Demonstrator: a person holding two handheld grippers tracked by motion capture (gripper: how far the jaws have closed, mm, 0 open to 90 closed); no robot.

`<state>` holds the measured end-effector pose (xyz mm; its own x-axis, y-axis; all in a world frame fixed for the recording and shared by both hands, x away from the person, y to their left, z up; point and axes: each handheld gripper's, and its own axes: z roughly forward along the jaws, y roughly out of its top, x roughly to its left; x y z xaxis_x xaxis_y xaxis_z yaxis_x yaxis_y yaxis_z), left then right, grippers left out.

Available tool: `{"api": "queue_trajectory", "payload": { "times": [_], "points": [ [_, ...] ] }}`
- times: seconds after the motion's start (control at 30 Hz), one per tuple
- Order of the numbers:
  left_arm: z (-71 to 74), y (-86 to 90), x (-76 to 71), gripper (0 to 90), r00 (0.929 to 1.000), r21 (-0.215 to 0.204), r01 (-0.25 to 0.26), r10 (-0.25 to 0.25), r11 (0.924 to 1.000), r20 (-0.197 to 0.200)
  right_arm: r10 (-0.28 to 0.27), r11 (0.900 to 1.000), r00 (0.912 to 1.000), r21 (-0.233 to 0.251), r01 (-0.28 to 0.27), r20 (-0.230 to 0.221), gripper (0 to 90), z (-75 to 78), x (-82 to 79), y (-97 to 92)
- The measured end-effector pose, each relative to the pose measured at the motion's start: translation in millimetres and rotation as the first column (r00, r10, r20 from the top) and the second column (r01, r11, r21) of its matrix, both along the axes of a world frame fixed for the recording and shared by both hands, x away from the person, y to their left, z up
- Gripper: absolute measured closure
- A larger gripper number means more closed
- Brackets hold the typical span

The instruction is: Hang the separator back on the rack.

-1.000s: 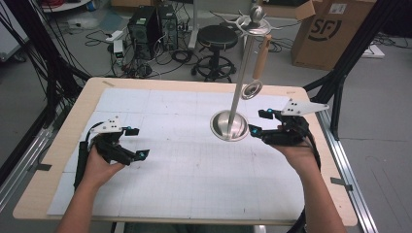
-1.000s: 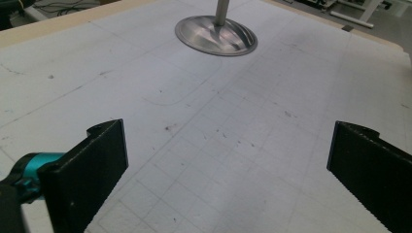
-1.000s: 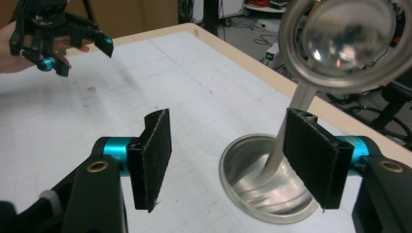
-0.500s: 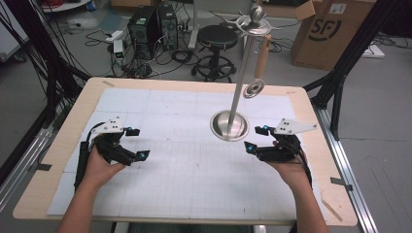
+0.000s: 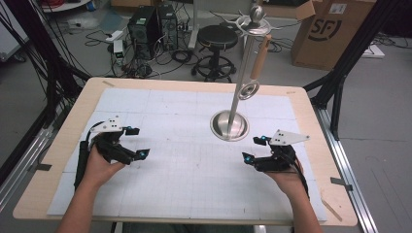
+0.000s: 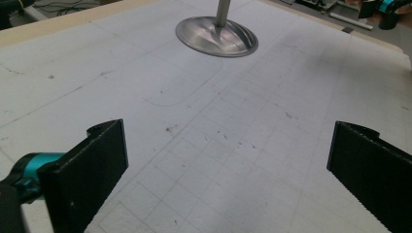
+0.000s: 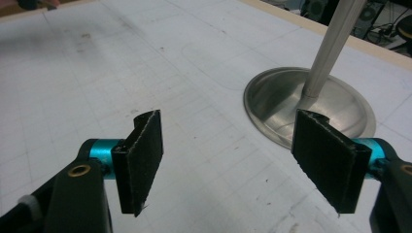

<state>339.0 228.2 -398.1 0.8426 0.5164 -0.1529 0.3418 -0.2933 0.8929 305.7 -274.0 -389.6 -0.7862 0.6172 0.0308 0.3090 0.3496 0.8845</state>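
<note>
Right gripper (image 5: 256,149) sits near the worktop's (image 5: 58,160) right edge, jaws wide and just been opening, nothing between them. The steel stand (image 5: 230,126), just beside it toward the far edge, has a wood-handled utensil (image 5: 256,68) hanging. Left gripper (image 5: 137,142), near the left edge, is wide open and empty too.

surface: wooden table (image 5: 58,160) | cover: white gridded mat (image 5: 160,111), scuffed, perhaps pencil-marked | on mat: round metal stand base (image 5: 229,126), toward far right corner, pole upright

The stand's pole (image 6: 223,8) is cut off by the left gripper view's top edge.
</note>
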Motion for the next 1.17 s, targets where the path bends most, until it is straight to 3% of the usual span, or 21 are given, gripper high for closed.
{"api": "queue_trajectory", "payload": {
  "times": [0.23,0.4,0.53,1.17],
  "points": [
    [-1.7,-0.8,2.2,1.7,1.0000,0.003,-0.003,0.003,1.0000,-0.004,-0.022,0.9994,0.9994,-0.028,0.021,-0.026,22.0,-13.9,4.3,0.6],
    [-1.6,-0.2,2.0,1.7,1.0000,-0.002,0.001,-0.001,1.0000,-0.004,-0.053,0.9985,0.9982,-0.017,0.052,-0.028,19.8,-15.4,6.9,-1.6],
    [-1.1,-1.8,0.8,1.7,1.0000,-0.003,0.007,-0.007,1.0000,-0.001,-0.056,0.9980,0.9978,-0.033,0.054,-0.037,19.6,-17.8,5.5,-0.9],
    [-0.3,-1.8,0.4,1.7,1.0000,-0.002,0.008,-0.008,1.0000,0.000,-0.061,0.9981,0.9973,-0.009,0.061,-0.041,19.7,-18.2,6.8,-3.2]
  ]
}}
